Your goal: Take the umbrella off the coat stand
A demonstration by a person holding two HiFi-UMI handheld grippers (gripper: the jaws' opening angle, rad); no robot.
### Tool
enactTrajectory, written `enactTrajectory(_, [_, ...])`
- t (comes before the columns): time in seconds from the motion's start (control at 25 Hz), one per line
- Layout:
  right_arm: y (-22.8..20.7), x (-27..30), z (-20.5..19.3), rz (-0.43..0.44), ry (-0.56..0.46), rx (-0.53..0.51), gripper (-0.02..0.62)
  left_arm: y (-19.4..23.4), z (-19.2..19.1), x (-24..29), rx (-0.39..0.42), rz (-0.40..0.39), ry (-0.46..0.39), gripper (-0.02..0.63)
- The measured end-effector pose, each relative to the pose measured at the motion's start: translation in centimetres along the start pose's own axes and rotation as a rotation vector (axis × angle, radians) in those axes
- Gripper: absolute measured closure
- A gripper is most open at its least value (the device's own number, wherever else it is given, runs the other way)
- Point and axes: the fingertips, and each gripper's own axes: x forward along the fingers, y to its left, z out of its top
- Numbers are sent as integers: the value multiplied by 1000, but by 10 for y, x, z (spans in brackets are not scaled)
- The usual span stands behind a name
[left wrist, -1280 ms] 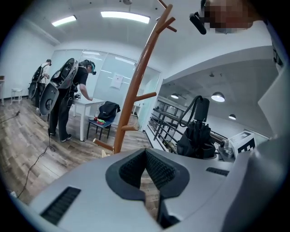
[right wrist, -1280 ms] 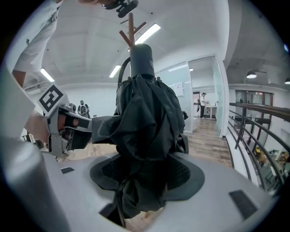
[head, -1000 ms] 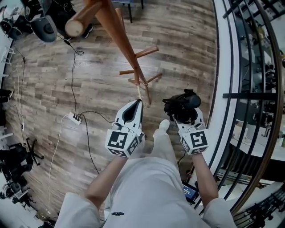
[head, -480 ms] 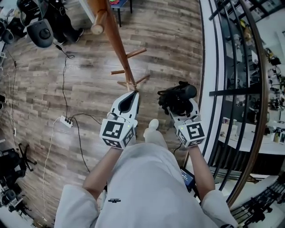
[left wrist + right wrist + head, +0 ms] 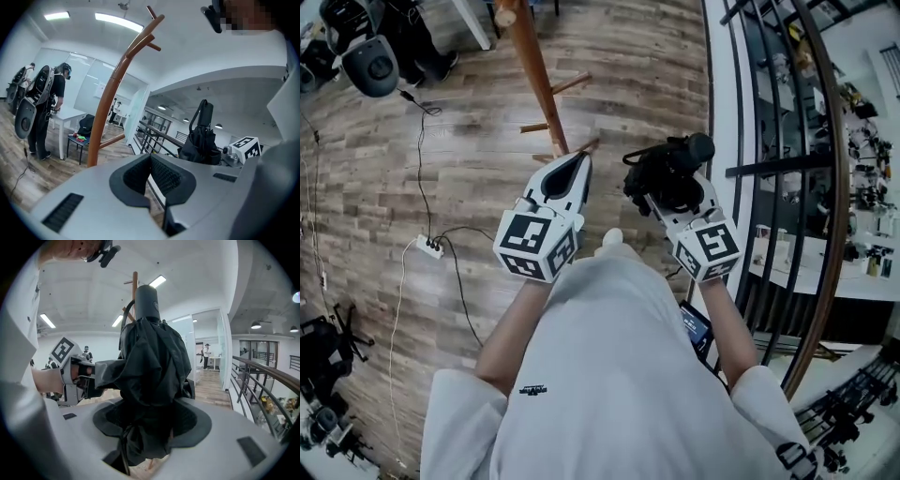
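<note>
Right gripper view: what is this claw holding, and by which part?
The right claw is clamped on the folded black umbrella, gripping its bunched fabric; the handle sticks out beyond the jaws. The left claw is shut and empty.

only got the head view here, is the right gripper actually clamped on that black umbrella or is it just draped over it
Observer: Clamped. In the right gripper view the right gripper presses its pads on the folded umbrella, which stands upright between them.
Operator: left one holding anything
Observer: No, the left gripper has its jaws together on nothing.
Operator: top of the stand bare?
Observer: Yes, the left gripper view shows the coat stand with bare upper hooks.
</note>
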Motion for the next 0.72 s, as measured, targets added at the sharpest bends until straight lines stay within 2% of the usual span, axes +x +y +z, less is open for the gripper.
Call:
enactTrajectory(0.16, [6,-7,5,33,-9,40,328,-4,11,-5,31,-28,-16,586])
enactTrajectory(0.28, [14,-21,7,58,-11,31,328,-10,17,-22,50,-25,-43,586])
enactTrajectory(0.52, [25,-39,17,64,-37,-19,328,-14,15,-41,46,-23,-46,586])
enactTrajectory(0.72, [50,-50,11,106,-41,19,328,-19,5,-55,26,-3,-61,586])
